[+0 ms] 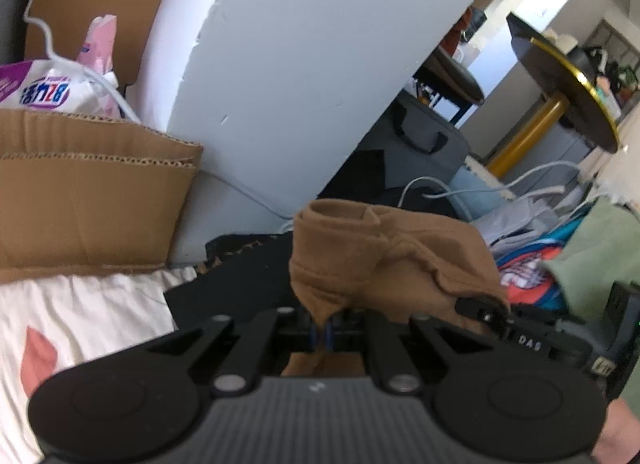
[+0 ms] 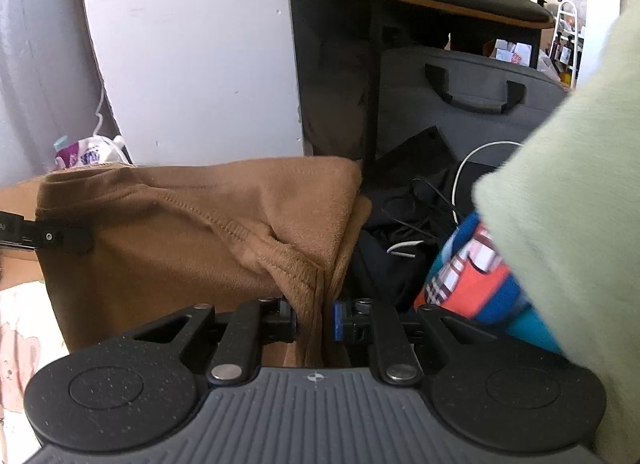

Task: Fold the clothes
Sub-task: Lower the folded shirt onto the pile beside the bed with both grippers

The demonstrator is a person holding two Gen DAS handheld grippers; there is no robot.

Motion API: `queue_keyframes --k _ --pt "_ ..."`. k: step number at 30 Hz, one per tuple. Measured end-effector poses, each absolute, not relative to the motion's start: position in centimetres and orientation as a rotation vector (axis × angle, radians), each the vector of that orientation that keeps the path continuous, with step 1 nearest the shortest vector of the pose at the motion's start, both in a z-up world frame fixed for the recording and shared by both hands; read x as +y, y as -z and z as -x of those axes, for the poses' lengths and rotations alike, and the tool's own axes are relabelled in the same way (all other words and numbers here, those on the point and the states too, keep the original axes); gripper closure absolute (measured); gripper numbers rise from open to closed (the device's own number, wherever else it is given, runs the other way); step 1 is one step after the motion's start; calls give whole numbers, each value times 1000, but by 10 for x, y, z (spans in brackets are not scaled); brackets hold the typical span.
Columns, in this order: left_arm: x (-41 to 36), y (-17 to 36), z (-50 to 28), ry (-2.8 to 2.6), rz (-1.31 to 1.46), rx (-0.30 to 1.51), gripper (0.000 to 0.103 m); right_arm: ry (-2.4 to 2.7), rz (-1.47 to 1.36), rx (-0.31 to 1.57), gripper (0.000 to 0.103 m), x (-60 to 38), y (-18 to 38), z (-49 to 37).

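- Closest up, the left gripper (image 1: 323,334) has its fingers pressed right together, pinching a thin bit of the brown garment (image 1: 384,256) between the blue pads.
- Same deal on the other side: the right gripper (image 2: 316,318) is clamped on a thicker bunched fold of that brown garment (image 2: 192,232), so the pads sit a bit apart with cloth packed between them.
- So the garment is held up off the bed between the two grippers, hem seams and a rolled edge on show. From the right wrist view you can see the left gripper's fingertip poking in at the far left edge, touching the cloth.
- Under and left of it in the left wrist view is a white sheet (image 1: 92,304) with a pink leaf print.
- To the right, a pale green cloth (image 2: 568,192) fills that side of the right view, and just beside it lies a bright orange-and-blue printed piece (image 2: 476,284).
- A bit further back: cardboard box flaps (image 1: 92,192) on the left, with a purple-and-white plastic packet (image 1: 48,92) behind them.
- Past the garment, black stuff and white cables (image 2: 468,168) are tangled on the floor in front of a grey bag with black handles (image 2: 472,92).
- Behind all that, a big white panel (image 1: 304,64), and way off a round dark table with a gold rim (image 1: 568,84).
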State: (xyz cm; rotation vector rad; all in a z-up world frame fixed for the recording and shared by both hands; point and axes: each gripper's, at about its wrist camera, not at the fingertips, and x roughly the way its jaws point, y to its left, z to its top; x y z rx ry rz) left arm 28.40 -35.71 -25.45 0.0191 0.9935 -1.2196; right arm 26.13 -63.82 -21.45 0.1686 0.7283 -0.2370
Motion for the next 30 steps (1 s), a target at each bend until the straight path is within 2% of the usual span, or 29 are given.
queue_keyframes --k 12,20,25,30 --pt "-385 291 -313 1180 -78 1011 99 231 -149 779 88 -652 253 -306" --pt "-395 318 -332 1149 -77 1038 99 247 -233 817 88 -663 275 -336" --pt "-397 337 -339 1125 -79 1048 99 260 -218 840 85 -663 288 -348" --pt "-396 351 -344 1108 -68 1049 99 293 -89 883 76 -661 292 -366"
